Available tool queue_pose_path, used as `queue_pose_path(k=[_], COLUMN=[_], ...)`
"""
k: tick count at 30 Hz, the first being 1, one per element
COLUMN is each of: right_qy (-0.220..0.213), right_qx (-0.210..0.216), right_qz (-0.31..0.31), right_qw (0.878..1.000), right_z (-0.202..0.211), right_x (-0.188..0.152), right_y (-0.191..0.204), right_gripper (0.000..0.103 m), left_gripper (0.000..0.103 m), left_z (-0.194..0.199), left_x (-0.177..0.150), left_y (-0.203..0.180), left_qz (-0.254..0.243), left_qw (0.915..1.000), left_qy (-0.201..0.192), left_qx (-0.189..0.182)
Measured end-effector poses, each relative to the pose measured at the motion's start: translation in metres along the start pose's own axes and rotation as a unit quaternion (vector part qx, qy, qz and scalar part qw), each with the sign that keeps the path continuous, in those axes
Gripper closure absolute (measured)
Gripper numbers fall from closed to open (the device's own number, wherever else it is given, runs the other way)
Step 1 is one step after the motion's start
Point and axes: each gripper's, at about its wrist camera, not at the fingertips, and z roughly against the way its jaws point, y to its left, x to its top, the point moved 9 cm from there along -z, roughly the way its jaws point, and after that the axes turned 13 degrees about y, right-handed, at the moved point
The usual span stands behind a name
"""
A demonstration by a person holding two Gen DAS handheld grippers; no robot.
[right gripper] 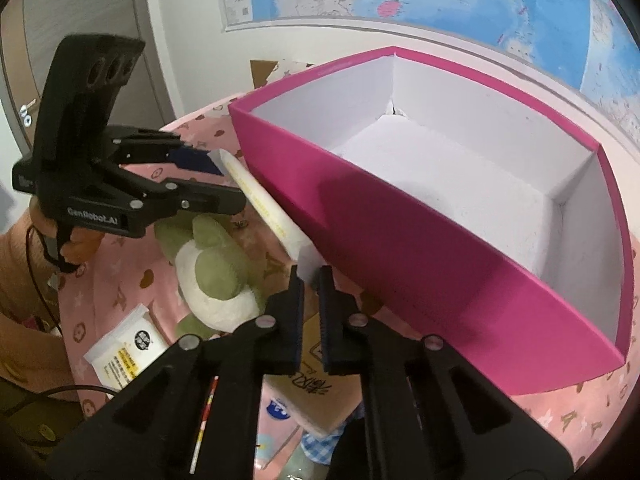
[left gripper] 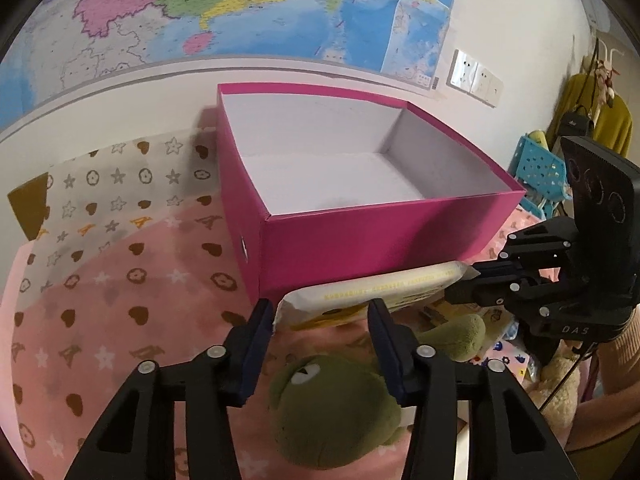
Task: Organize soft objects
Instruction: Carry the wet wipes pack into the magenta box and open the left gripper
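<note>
Two grippers are holding one flat cream-and-yellow tissue pack (left gripper: 372, 294) just before the open magenta cardboard box (left gripper: 380, 236): I'm pinching its sealed end with my right gripper (right gripper: 310, 280), while my left gripper (left gripper: 320, 308) is clamping the other end.

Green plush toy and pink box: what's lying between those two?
A white-and-yellow soft packet lies between the plush toy and the pink box, along the box's near wall. The left wrist view shows it.

"DAS": right tool (left gripper: 472, 276) body | "GenRobot.AI": left tool (right gripper: 224, 184) body
</note>
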Motion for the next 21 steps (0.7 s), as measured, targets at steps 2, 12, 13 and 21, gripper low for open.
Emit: queue_pose_path(k=[2, 12, 13, 21], right_qy=[-0.008, -0.056, -0.063, -0.11], right_qx=[0.011, 0.025, 0.029, 0.025], right_qz=[-0.009, -0.018, -0.02, -0.02], right_qw=[1.0, 0.998, 0.997, 0.993], right_z=[0.006, 0.053, 0.059, 0.099], right_x=[-0.001, 0.01, 0.012, 0.033], right_y=[0.0, 0.002, 0.002, -0.001], right_gripper=[0.096, 0.097, 0.097, 0.097], left_gripper=[0.061, 0.064, 0.064, 0.064], left_z=[0.003, 0.034, 0.042, 0.093], left_x=[-0.001, 0.002, 0.005, 0.039], left_y=[0.0, -0.017, -0.021, -0.04], left_qz=[0.007, 0.011, 0.008, -0.024], left_qw=[1.0, 0.9995, 0.9993, 0.9953], left_qy=[-0.002, -0.028, -0.036, -0.092], left_qx=[-0.005, -0.003, -0.001, 0.017])
